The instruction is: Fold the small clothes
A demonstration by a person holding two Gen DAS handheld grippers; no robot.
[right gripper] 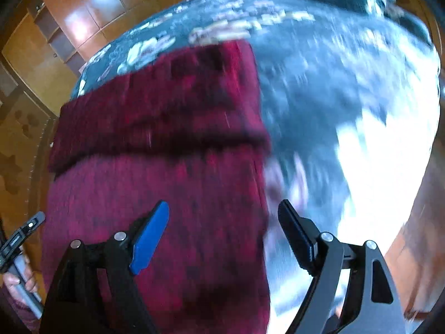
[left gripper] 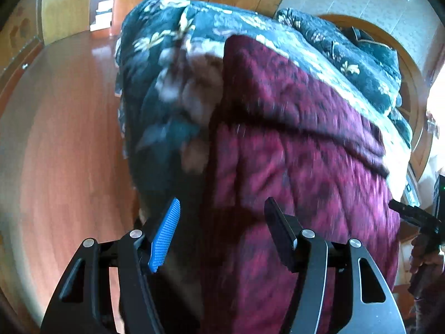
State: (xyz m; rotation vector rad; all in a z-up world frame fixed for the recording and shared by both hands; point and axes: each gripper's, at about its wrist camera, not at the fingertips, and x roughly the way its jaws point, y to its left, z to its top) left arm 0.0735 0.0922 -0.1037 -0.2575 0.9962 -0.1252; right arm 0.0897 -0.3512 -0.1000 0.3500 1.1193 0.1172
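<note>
Both jaws stand apart with nothing between them. Left gripper (left gripper: 222,231) hangs over the near left part of the maroon garment (left gripper: 292,153), its blue pad (left gripper: 164,236) roughly above the garment's left edge, where dark floral bedding (left gripper: 155,83) shows beside it. Right gripper (right gripper: 222,236) mirrors that: its blue pad (right gripper: 150,242) is over the maroon cloth (right gripper: 155,144), and its black pad (right gripper: 294,236) is past the garment's right edge, over the bedding (right gripper: 319,97).

Garment lies flat on the bed, long axis running away from both cameras, near end under the grippers, far end toward the headboard (left gripper: 408,89). A crosswise fold line or ridge (right gripper: 155,142) sits about midway up; the far half looks already doubled over, though motion blur makes that a guess.

Key relation: each gripper brackets its own side edge at the near end, left on left, right on right, neither nearer than the other. In the left wrist view the right gripper peeks in at the right rim; in the right wrist view the person's left hand (right gripper: 16,281) on its handle shows at the left rim.

Likely next: drop onto the near corners, pinch, carry them away toward that ridge. Risk: pinching bedding along with cloth at the side edges.
</note>
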